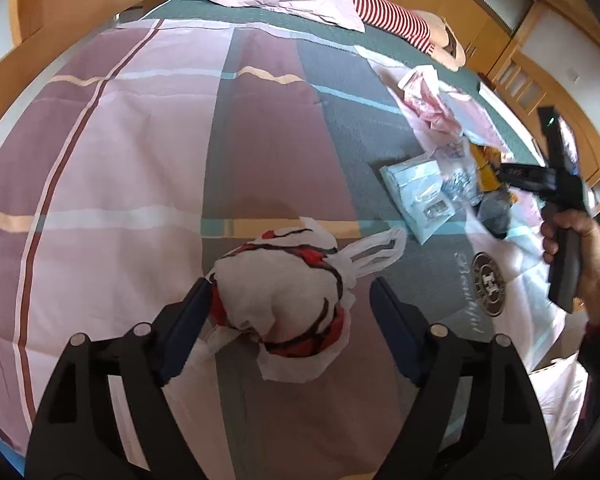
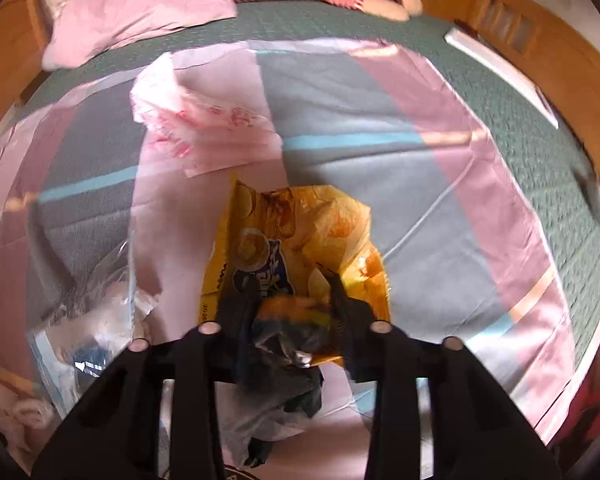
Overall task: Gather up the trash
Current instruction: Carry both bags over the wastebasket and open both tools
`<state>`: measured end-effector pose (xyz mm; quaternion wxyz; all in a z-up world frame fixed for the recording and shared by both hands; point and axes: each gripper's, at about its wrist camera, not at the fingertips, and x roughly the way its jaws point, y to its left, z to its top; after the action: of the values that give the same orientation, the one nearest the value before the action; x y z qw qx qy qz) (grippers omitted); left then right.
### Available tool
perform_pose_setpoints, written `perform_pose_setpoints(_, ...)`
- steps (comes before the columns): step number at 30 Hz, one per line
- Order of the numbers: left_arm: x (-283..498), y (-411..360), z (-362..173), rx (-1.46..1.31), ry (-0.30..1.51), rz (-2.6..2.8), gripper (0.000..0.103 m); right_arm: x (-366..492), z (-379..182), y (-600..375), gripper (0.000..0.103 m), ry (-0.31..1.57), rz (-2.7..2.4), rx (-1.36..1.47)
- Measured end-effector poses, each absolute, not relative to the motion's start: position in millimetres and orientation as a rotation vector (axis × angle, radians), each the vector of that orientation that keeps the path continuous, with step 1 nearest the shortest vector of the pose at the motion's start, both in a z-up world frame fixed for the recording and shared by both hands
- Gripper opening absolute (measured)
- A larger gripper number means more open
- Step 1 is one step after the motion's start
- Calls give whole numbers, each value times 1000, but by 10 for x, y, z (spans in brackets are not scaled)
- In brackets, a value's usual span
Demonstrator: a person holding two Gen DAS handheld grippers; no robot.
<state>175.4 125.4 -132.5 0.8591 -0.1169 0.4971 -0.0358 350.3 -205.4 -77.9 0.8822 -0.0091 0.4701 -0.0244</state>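
Observation:
A white plastic bag with red and black print [image 1: 288, 304] lies crumpled on the bedspread between the fingers of my left gripper [image 1: 290, 296], which is open around it; the left finger touches it. My right gripper [image 2: 294, 280] is shut on a yellow chip bag [image 2: 296, 232] and a dark plastic bag hangs under it [image 2: 284, 384]. The right gripper also shows in the left wrist view [image 1: 539, 176], over a pile of wrappers. A pink-printed bag [image 2: 208, 120] and clear plastic packaging [image 2: 88, 300] lie nearby.
A light blue packet [image 1: 419, 196] and clear wrappers lie right of the white bag. A pink pillow [image 2: 140, 8] and a striped plush toy [image 1: 395, 20] sit at the bed's far end. Wooden furniture [image 2: 531, 40] surrounds the bed.

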Motion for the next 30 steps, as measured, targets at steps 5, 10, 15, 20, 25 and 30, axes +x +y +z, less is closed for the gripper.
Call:
perform_pose_setpoints(5,1781,1118,-1431,-110,1083,-32,43,3281,-453,-2096,19,871,-46,-1)
perform_pose_setpoints(10,1733,1075,-1364,-53,1059,-26,31,2930,-60,-2044,18,728,6,-28)
perform_pose_setpoints(15,1633,1101,-1221,-31,981,1,27,2590,178,-1978,18,653,70,-6)
perform_pose_setpoints(20,1445,1075,-1016,22,857,28,26,2327,321,-1858,18,639,134,-43)
perform_pose_setpoints(25,1109,1069,-780,-129,837,4,26,1954,523,-1848,18,601,201,-75)
perform_pose_setpoints(30,708,860,-588,-278,798,-10,26,1569,700,-2000,18,552,248,-61)
